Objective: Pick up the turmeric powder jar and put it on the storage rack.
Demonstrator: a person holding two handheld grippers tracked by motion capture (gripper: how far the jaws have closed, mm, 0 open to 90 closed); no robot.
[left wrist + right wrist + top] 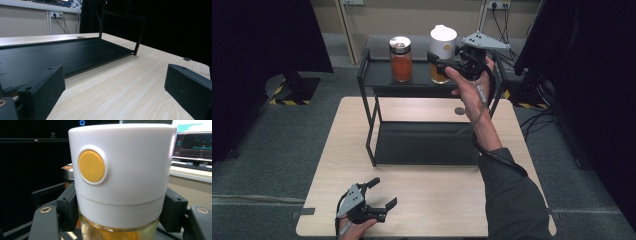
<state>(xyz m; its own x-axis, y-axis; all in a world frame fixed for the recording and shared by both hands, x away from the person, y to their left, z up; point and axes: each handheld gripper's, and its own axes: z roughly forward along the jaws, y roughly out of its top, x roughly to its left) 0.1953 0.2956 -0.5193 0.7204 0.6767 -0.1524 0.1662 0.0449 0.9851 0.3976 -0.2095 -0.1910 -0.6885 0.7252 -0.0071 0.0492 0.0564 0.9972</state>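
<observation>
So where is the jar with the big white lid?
In the high view the white-lidded jar is at the right of the rack's top shelf, clamped in the right tongs, beside the orange-filled jar.

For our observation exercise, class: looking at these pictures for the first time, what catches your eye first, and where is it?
First, the white-capped jar of amber liquid, clamped by the right tool at the right end of the black rack's top shelf; its cap bears a round yellow button. Next, the jar of orange-red contents standing to its left on that shelf. Last, the left tool resting open near the table's front edge.
</observation>
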